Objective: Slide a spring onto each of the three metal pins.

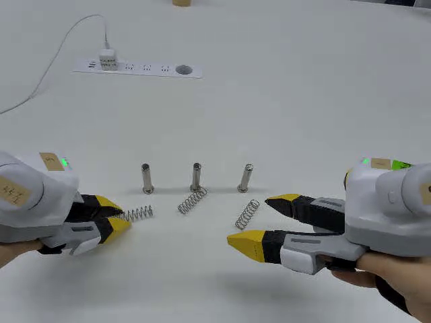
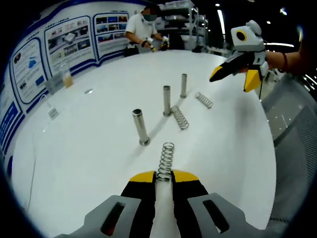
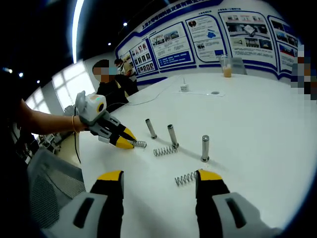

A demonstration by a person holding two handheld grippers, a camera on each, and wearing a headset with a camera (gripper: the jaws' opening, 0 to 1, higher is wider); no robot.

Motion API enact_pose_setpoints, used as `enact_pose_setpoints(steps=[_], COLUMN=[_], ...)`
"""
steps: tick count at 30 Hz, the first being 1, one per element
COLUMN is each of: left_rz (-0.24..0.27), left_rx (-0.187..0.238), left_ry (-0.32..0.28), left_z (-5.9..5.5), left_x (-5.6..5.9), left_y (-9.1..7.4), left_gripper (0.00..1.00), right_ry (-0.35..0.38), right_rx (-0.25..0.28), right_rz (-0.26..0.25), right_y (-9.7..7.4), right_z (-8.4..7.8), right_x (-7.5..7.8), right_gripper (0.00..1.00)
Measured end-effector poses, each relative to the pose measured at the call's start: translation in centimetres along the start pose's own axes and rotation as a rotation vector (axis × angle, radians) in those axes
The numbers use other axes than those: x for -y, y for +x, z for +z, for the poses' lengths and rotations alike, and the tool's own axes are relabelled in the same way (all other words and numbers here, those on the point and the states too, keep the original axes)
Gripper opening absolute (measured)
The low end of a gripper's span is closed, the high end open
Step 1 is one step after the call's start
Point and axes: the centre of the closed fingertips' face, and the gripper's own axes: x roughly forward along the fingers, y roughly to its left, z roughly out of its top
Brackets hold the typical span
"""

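Three metal pins stand upright in a row on the white table: left pin [image 1: 147,179], middle pin [image 1: 196,177], right pin [image 1: 246,177]. A spring lies in front of each one. My left gripper [image 1: 121,215] is shut on the end of the left spring [image 1: 140,214], which shows between the yellow tips [image 2: 166,159]. The middle spring [image 1: 192,200] leans against the base of the middle pin. My right gripper [image 1: 252,219] is open, and the right spring [image 1: 247,213] lies on the table just inside its far fingertip [image 3: 205,174].
A white power strip [image 1: 138,68] with a plugged charger and cable lies at the far left of the table. A cup of orange drink [image 3: 227,67] stands far back. A person [image 2: 141,27] works at the table's far end.
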Motion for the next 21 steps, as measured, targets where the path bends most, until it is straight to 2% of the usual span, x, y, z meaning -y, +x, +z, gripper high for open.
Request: enact_pose_setpoints(steps=[6, 14, 17, 21], left_rz=[-0.001, -0.008, -0.003, 0.013], left_rx=[-0.002, 0.002, 0.024, 0.063], left_ry=[0.024, 0.032, 0.025, -0.001], left_z=[-0.1, -0.2, 0.1, 0.8], left_x=[0.0, 0.8, 1.5, 2.0], left_y=[0.0, -0.1, -0.3, -0.8], left_gripper=[0.11, 0.1, 0.1, 0.1], right_ry=[0.001, 0.043, 0.079, 0.087], right_rx=[0.008, 0.022, 0.04, 0.047], right_rz=[-0.005, 0.012, 0.025, 0.026], right_y=[-0.1, -0.2, -0.2, -0.2], right_z=[0.2, 0.5, 0.9, 1.2], right_x=[0.0, -0.4, -0.6, -0.7], right_gripper=[0.58, 0.57, 0.57, 0.56])
